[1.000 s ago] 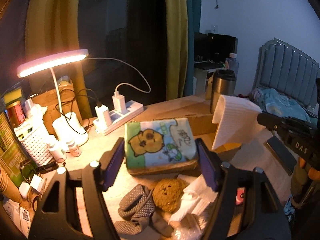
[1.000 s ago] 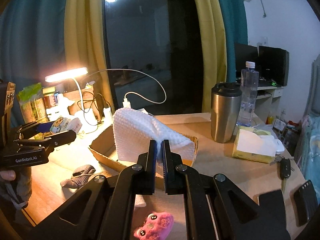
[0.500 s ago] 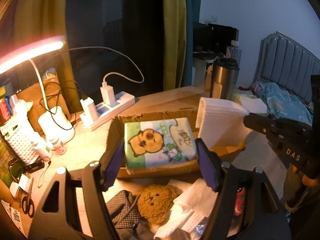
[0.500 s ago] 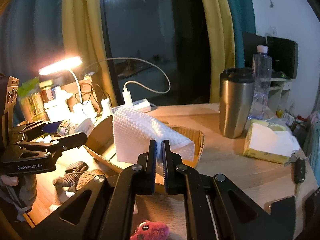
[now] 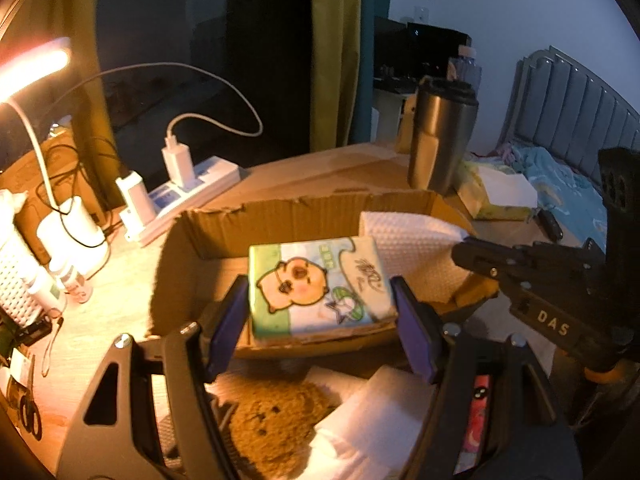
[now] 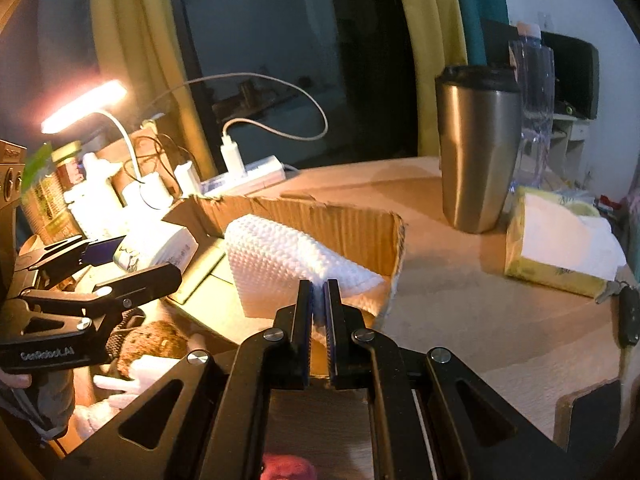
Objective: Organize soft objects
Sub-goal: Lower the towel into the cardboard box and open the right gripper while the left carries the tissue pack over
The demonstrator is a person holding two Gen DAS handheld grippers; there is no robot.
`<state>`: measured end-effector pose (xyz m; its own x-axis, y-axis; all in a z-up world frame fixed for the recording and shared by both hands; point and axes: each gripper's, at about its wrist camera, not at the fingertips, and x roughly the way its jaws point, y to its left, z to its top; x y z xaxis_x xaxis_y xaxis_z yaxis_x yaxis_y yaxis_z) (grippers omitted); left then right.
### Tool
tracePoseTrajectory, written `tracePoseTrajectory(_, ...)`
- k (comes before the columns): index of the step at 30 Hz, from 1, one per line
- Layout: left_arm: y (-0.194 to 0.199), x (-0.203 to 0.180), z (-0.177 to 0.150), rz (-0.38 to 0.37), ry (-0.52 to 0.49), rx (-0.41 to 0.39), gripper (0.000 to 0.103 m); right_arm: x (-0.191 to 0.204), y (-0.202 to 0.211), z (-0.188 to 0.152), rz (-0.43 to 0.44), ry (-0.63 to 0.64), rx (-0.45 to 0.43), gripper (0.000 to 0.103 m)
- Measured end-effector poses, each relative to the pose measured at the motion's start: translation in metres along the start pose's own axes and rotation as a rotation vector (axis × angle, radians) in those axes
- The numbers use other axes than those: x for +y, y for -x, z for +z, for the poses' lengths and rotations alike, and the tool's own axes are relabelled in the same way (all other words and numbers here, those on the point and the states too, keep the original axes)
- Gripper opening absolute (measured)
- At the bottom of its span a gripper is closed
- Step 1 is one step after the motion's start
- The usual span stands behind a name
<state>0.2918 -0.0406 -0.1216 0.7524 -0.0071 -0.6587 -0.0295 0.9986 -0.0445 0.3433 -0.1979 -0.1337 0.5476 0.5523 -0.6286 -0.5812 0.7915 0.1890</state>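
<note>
My left gripper [image 5: 320, 312] is shut on a tissue pack [image 5: 316, 284] with a cartoon animal print, held over the front edge of a shallow cardboard box [image 5: 304, 212]. My right gripper [image 6: 319, 296] is shut on a folded white textured cloth [image 6: 276, 268], held low inside the same box [image 6: 340, 224] at its right end. The cloth also shows in the left wrist view [image 5: 416, 252], beside the pack. The left gripper shows in the right wrist view [image 6: 100, 276] at the left.
A brown plush [image 5: 272, 424], white tissues [image 5: 360, 432] and a pink toy [image 5: 476, 412] lie in front of the box. A steel tumbler [image 6: 476, 152], water bottle [image 6: 532, 100], yellow tissue pack [image 6: 560, 248], car key [image 6: 628, 316], power strip [image 5: 188, 196] and desk lamp [image 5: 36, 68] stand around.
Both grippers moved forward and down toward the box. The tissue pack now sits over the box's front edge and the white cloth has dropped inside the box.
</note>
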Motion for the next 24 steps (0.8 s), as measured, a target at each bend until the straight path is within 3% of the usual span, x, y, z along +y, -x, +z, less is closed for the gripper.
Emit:
tracePoseTrajectory(3, -0.008, -0.005, 0.0, -0.009, -0.005, 0.017, 0.07, -0.005, -0.005, -0.002, 0.006, -0.011, 0.013, 0.007)
tracePoseTrajectory(6, -0.014, -0.008, -0.001, -0.016, -0.01, 0.029, 0.07, -0.01, -0.005, -0.003, 0.02, -0.028, 0.003, 0.015)
tracePoseTrajectory(8, -0.018, -0.011, -0.001, -0.019, -0.014, 0.037, 0.07, -0.012, -0.001, -0.002, 0.027, -0.034, -0.024, 0.032)
tracePoseTrajectory(11, -0.024, -0.016, -0.001, -0.021, -0.019, 0.052, 0.07, -0.015, 0.005, -0.002, 0.018, -0.032, -0.073, 0.041)
tracePoseTrajectory(22, -0.036, -0.036, -0.002, -0.028, -0.054, 0.085, 0.07, -0.027, 0.009, -0.004, -0.006, -0.06, -0.137, 0.042)
tracePoseTrajectory(24, -0.037, -0.038, -0.002, -0.026, -0.058, 0.087, 0.07, -0.03, 0.011, -0.004, -0.021, -0.073, -0.15, 0.047)
